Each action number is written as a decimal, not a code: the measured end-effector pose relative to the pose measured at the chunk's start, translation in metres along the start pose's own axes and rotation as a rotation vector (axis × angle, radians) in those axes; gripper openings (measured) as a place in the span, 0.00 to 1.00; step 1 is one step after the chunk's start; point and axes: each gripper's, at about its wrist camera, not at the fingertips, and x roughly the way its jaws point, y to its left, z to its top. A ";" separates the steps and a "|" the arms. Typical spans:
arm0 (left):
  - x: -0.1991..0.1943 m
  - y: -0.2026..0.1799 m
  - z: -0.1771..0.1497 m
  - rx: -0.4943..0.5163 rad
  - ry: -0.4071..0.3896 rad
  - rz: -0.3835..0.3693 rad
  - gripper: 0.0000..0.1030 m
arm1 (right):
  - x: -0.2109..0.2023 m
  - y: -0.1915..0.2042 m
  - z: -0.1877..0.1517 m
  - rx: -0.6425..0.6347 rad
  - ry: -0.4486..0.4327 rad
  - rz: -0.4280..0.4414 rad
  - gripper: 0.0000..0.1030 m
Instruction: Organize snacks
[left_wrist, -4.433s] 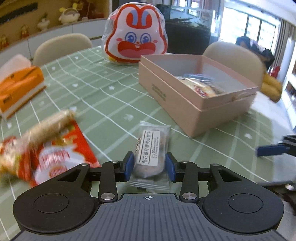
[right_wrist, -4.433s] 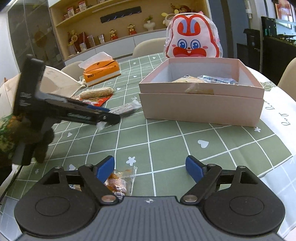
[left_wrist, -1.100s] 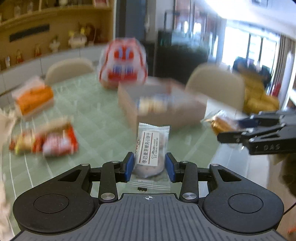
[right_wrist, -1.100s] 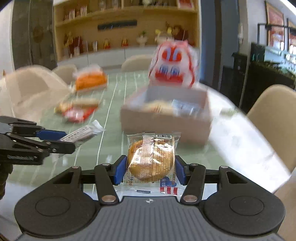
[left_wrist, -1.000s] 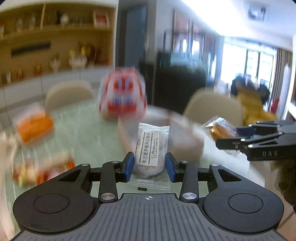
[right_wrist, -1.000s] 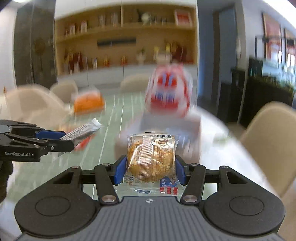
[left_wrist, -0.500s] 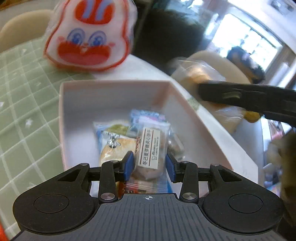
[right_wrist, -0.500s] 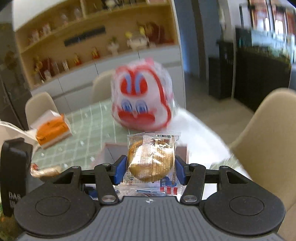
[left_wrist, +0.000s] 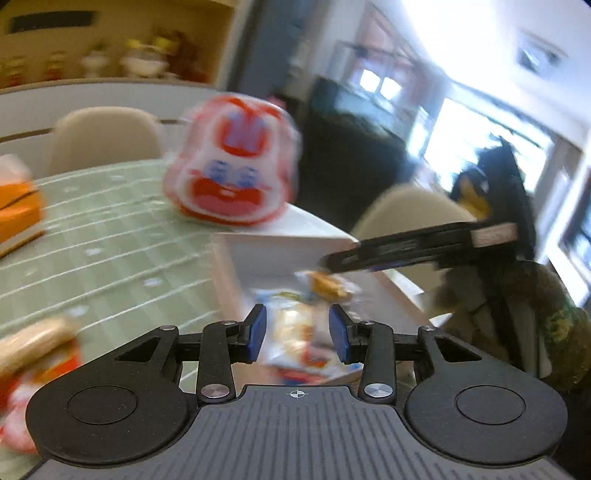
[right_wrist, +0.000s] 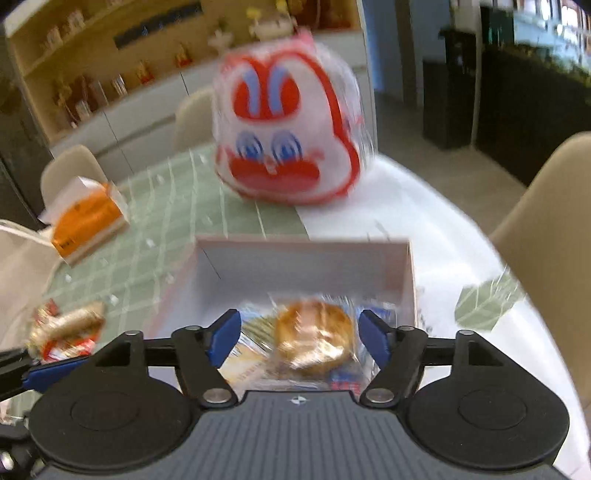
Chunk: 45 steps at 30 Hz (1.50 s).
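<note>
In the left wrist view, the left gripper (left_wrist: 298, 333) is seen parted, with nothing clamped between its blue pads (left_wrist: 256, 331). Beyond and between the fingers, blurred snack packets (left_wrist: 295, 332) are seen lying inside the pink box (left_wrist: 229, 273). To the right of the fingers, the right gripper (left_wrist: 328, 263) is seen reaching in over the box from the side. A red-and-white rabbit bag (left_wrist: 232, 181) is seen further ahead, left of centre, and a red snack pack (left_wrist: 40, 350) lies well to the left on the green checked tablecloth (left_wrist: 110, 258).

In the right wrist view, the right gripper (right_wrist: 300, 338) is shown spread wide and empty. The round golden cake packet (right_wrist: 314, 339) is seen between the fingers but below them, resting on other packets inside the pink box (right_wrist: 399, 280). An orange tissue box (right_wrist: 85, 218) is seen far to the left.
</note>
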 end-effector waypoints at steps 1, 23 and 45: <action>-0.012 0.008 -0.005 -0.021 -0.014 0.037 0.41 | -0.007 0.009 0.001 -0.019 -0.027 -0.006 0.75; -0.153 0.152 -0.124 -0.310 -0.032 0.309 0.41 | 0.091 0.272 -0.040 -0.035 0.142 0.250 0.78; -0.150 0.155 -0.130 -0.321 -0.023 0.319 0.41 | 0.028 0.243 -0.087 -0.182 0.163 0.254 0.35</action>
